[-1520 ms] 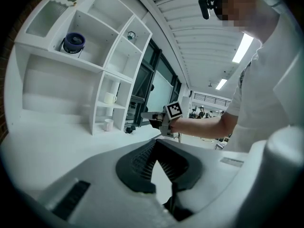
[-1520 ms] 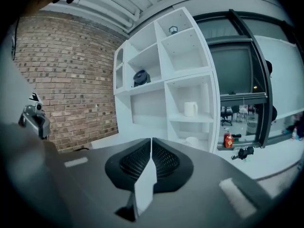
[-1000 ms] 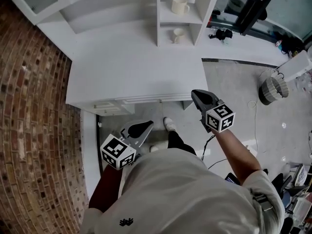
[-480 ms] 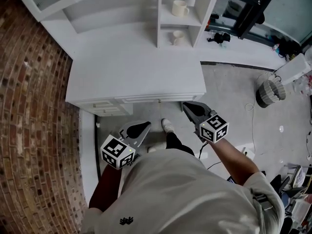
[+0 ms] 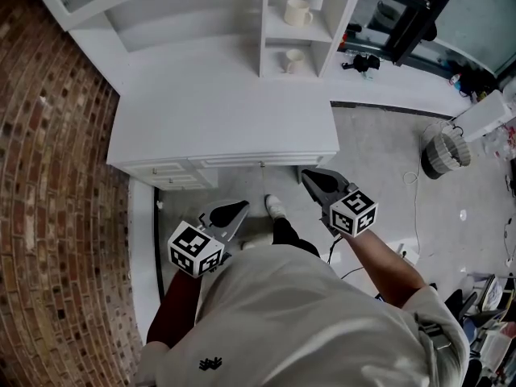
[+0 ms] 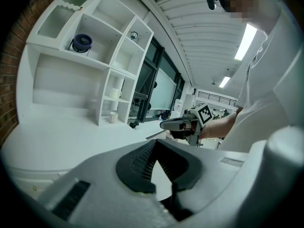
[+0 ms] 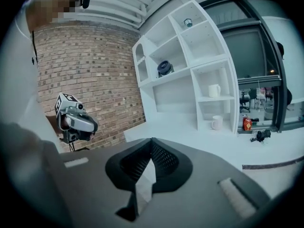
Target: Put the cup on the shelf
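1. Left gripper (image 5: 236, 210) hangs low in front of the person's body, below the front edge of the white counter (image 5: 218, 119). The brick wall (image 5: 56, 184) is off to its left. In the left gripper view the two jaws meet at the tips, closed with nothing between them.
2. Just right of it, on the grey floor under the counter's edge, the toe of a white shoe (image 5: 276, 206) shows.
3. At the back of the counter stands the white shelf unit (image 5: 262, 22). In its narrow right-hand column an upper cup (image 5: 297, 12) sits upright in one compartment. A lower cup (image 5: 294, 58) sits upright in the compartment directly beneath. Both cups are well apart from either gripper.
4. Right gripper (image 5: 311, 177) is held near the counter's front right corner, pointing toward the shelf unit. Its jaws are likewise pressed together and empty.
5. Farther right, on the floor, stands a pale ribbed basket (image 5: 442, 150).
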### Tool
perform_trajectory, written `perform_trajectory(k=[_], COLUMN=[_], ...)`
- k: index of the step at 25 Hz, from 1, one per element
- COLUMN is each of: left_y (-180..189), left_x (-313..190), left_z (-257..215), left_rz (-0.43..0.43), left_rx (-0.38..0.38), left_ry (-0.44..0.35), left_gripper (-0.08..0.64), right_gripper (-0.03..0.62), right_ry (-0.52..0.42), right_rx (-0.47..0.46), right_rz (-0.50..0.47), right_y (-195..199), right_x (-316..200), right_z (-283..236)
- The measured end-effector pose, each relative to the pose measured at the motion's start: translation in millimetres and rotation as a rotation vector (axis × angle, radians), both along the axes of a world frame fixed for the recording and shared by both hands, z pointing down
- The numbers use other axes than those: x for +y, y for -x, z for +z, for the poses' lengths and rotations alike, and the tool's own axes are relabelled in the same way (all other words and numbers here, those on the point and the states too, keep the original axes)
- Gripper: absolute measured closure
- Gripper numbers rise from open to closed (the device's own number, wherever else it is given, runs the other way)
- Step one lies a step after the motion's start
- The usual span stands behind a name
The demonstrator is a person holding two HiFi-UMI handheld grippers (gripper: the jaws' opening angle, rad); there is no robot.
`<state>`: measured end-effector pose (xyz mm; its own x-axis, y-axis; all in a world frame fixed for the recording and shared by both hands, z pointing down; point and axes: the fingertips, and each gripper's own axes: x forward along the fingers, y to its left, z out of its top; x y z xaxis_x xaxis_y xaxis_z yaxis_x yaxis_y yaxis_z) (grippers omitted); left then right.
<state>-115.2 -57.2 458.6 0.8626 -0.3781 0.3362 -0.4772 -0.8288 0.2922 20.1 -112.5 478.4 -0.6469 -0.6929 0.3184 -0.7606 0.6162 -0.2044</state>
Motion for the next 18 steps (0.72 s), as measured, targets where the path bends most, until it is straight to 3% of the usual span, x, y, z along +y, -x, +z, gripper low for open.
perform_trajectory(k=[18], left_y=[8.7], left_x=[1.0], left_z=[1.4], left_rz=[0.000], left_rx=[-0.006], left_ry=[0.000], left_gripper=[0.555], right_gripper=[0.583], right_ry=[-0.003], right_rx=[0.016], right_rz=[-0.045], right_y=[23.0], right_x=[7.8], right_z=[1.5])
